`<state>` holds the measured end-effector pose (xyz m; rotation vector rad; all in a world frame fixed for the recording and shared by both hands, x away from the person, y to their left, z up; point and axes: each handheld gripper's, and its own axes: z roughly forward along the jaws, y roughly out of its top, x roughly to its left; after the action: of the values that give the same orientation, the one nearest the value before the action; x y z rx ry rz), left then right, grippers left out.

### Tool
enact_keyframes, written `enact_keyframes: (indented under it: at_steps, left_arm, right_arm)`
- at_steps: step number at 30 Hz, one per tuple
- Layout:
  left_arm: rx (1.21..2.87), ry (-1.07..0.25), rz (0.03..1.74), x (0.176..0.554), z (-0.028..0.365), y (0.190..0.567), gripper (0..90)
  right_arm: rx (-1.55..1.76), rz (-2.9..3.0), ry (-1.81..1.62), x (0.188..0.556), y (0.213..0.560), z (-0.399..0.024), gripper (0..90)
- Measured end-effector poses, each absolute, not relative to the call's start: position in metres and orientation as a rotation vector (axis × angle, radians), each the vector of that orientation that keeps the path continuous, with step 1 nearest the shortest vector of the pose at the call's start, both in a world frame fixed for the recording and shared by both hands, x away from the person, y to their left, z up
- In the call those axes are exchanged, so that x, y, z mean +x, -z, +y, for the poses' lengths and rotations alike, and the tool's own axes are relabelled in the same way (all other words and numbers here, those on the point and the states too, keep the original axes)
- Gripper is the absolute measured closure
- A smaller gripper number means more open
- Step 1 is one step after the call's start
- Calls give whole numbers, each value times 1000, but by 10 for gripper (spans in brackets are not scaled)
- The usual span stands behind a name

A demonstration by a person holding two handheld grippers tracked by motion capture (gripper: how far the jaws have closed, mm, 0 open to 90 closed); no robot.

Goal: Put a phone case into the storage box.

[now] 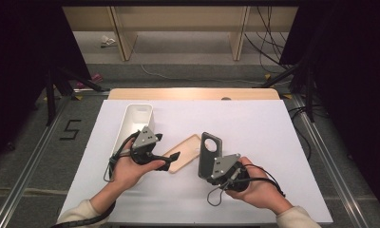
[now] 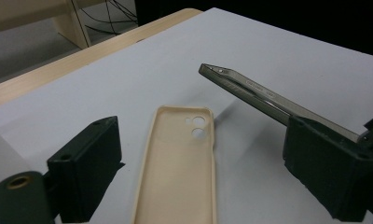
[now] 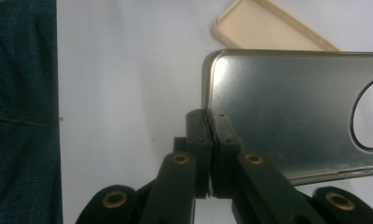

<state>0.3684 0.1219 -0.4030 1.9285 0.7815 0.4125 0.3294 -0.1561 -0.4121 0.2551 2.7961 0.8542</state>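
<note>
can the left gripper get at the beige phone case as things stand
Probably yes. The left gripper stands open right at the beige phone case, which lies flat on the white table with nothing on it. The right gripper holds the grey case off to the side.

The only sign I can read from here is a dark figure 5 (image 1: 71,129) marked on the grey floor (image 1: 31,142) to the left of the counter (image 1: 273,142) in the high view. In the left gripper view I can see a line of fine print along the metal side of the grey phone case (image 2: 264,93), but it is too small and blurred for me to make out any letters. I find no readable lettering on the beige phone case (image 2: 177,172).
</note>
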Motion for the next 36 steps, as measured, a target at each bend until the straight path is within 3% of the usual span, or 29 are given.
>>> enact_keyframes:
  at_steps: [21,36]
  left_arm:
    - [2002,-287,895,418,68,387,199]
    - [2086,-173,1065,441,45,398,420]
  right_arm:
    - [215,2784,-869,325,409,-146,886]
    - [182,2771,-880,322,406,-140,885]
